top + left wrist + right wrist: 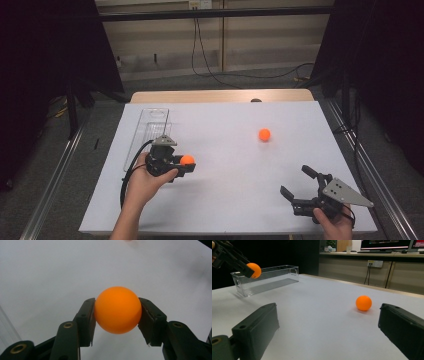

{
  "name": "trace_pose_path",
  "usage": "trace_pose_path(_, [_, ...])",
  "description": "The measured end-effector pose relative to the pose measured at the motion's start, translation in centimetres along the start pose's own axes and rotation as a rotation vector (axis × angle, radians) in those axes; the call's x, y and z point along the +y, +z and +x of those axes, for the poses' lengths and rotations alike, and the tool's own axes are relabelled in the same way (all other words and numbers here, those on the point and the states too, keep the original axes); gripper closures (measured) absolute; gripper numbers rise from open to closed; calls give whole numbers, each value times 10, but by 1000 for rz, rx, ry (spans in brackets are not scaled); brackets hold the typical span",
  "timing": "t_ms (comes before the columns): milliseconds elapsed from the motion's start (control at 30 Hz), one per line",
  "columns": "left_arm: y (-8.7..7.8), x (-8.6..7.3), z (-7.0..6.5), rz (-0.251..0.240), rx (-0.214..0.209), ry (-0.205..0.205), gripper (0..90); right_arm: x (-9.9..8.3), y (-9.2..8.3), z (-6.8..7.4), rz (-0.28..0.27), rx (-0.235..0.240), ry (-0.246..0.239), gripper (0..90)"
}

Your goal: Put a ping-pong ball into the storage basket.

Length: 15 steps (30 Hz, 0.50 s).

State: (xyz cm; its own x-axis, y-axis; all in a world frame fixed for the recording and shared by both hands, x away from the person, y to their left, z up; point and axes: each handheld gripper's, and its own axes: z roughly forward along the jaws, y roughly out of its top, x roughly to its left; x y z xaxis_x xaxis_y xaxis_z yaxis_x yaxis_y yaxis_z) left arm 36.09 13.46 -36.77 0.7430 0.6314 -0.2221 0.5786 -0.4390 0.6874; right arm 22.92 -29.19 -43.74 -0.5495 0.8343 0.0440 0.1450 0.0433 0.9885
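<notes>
A lab or office test room; black curtains hang at nine and three o'clock of a white-topped table; cables trail at twelve; monitors sit on a counter.

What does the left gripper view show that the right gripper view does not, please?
Left gripper view alone: the left tool pressing its pads on both sides of the held orange ball. Right gripper view alone: the clear bin and the right tool's open jaws empty. Both: the held orange ball, the white table and the loose orange ball.
</notes>
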Motion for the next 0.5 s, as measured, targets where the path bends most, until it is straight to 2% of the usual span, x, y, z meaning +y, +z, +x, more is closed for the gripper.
trace_pose_path(500, [-4, 4, 6, -11, 18, -20, 508, 0, 0, 0, 1, 1, 3, 23])
